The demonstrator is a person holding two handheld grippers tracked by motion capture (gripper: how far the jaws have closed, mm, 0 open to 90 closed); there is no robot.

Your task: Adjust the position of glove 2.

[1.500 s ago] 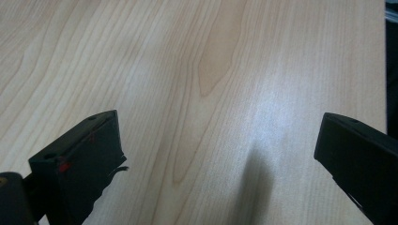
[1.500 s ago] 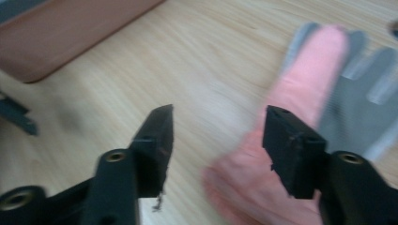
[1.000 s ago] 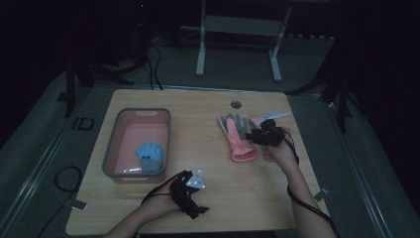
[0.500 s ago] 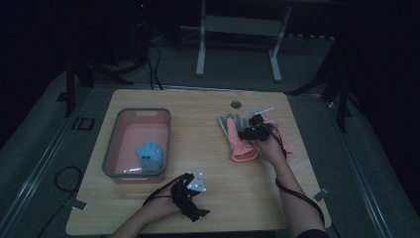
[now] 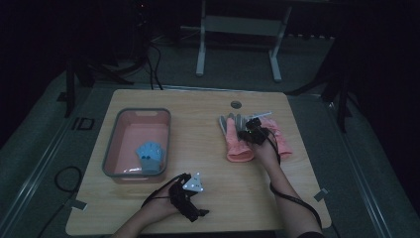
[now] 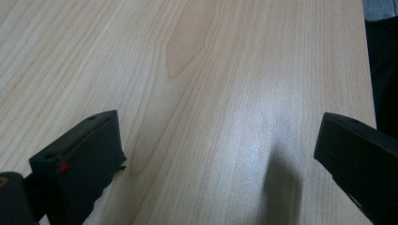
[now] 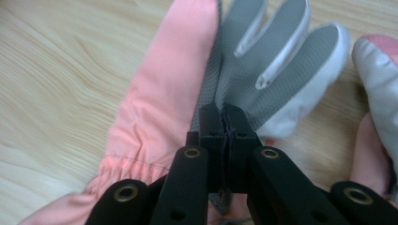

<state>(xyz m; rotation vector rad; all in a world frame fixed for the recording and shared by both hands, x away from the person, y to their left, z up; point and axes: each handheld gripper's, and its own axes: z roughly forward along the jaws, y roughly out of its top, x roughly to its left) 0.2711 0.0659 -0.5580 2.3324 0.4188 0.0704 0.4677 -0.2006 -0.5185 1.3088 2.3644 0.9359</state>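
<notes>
Two gloves lie on the far right of the table (image 5: 198,106), and my right gripper (image 5: 253,133) sits over them; the left gripper (image 5: 190,196) is well apart, at the near edge, jaws spread wide over bare wood. In the right gripper view my jaws are pressed together on the palm of the pink glove (image 7: 155,108), whose long axis runs away from me, fingers pointing far. The second glove (image 7: 375,108) lies just beside it. A tub (image 5: 111,148) holding something blue (image 5: 150,152) stands to the left.

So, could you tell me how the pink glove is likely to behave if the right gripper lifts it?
The pink glove looks like soft, creased fabric, so it will probably droop. With the right gripper shut on its edge, its grey fingers should dangle.
</notes>
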